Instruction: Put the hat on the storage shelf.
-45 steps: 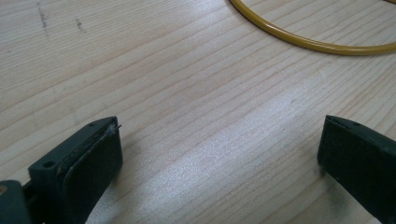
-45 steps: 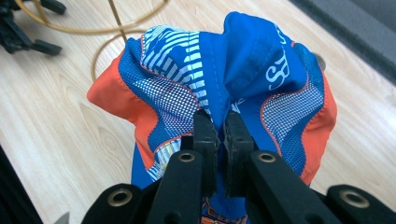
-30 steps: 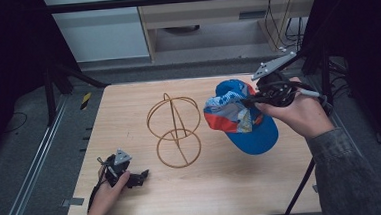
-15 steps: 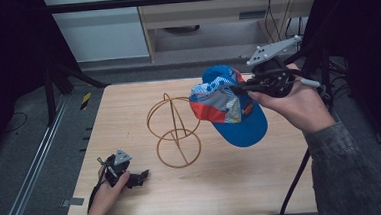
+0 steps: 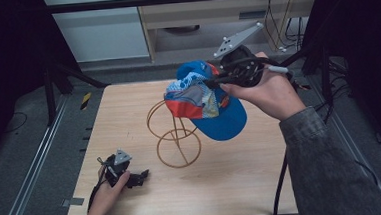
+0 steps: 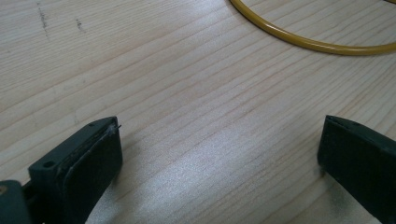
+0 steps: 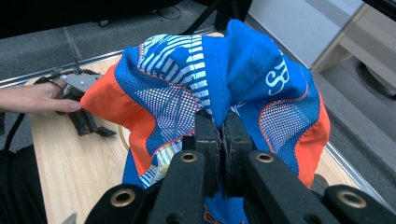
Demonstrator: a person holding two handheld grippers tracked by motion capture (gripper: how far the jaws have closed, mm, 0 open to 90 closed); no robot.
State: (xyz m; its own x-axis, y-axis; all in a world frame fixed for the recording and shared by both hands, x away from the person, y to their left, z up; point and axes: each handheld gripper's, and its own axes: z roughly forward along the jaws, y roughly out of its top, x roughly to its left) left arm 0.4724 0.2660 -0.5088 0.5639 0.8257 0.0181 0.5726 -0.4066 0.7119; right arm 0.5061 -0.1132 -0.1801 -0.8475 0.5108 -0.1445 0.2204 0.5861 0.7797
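- High view, nearest the camera: the person's left hand [image 5: 107, 192] rests low on the wooden table [image 5: 243, 184] at its near left corner, wrapped around the left gripper [image 5: 138, 178], which lies on the tabletop pointing right.
- Left gripper view: its two black jaws stand wide apart over bare wood grain, grasping nothing; a curved piece of the yellow wire ring [image 6: 308, 43] lies on the table beyond them.
- Near the middle of the table stands a wire hat stand [image 5: 175, 133], made of thin golden hoops: a round base ring flat on the wood and upright loops rising from it. Nothing hangs on it.
- Above and just right of the stand, a cap [image 5: 206, 104] hangs in the air, clear of the table. It is blue with orange and striped mesh panels, its blue brim pointing down toward the near right.
- Farther back on the right, the person's right hand [image 5: 267, 90] is raised above the table, grey sleeve reaching in from the lower right, holding the right gripper [image 5: 216, 80] pointed left.
- Right gripper view: the jaws are clenched together on a bunched fold of the cap's crown fabric, and the cap drapes around them.
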